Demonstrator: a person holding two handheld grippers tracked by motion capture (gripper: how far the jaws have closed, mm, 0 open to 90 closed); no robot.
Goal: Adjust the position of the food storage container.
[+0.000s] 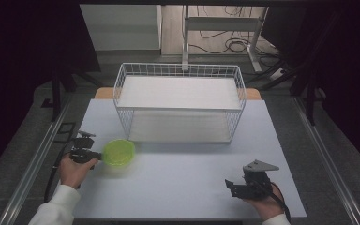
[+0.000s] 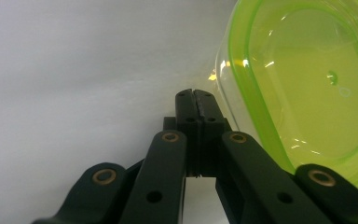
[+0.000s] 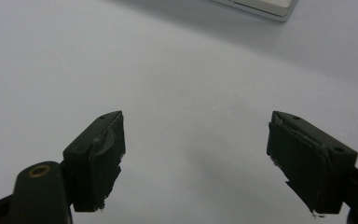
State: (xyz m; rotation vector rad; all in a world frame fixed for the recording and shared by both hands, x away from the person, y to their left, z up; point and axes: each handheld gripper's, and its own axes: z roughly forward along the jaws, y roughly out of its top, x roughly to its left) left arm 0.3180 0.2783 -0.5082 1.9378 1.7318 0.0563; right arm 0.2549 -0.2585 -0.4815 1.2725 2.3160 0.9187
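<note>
While the high view sets the whole scene out, it leaves the left gripper [image 1: 95, 154] too small to judge: it sits at about 9 o'clock on the pale table [image 1: 183, 187], its tip right against the near-left edge of a translucent green container [image 1: 118, 152], and whether the rim is pinched between the jaws cannot be told from up there. Its own left gripper view settles half of that. The two black jaws of the left gripper [image 2: 196, 95] are pressed flat together with no gap between them, and the green container [image 2: 307, 88] lies just beside them toward 2 o'clock, its clear wall close to the tips; nothing shows between the jaws.

At about 5 o'clock on the table, well apart from the container, the right gripper [image 1: 231, 186] rests in the person's hand with a grey three-cornered plate on top. The right gripper view shows what the high view only hints at: the right gripper [image 3: 196, 158] has its jaws spread wide with bare table between them, holding nothing. A white wire basket [image 1: 180, 101] stands at 12 o'clock on the table, beyond the container; one corner of its base [image 3: 265, 7] shows in the right gripper view.
</note>
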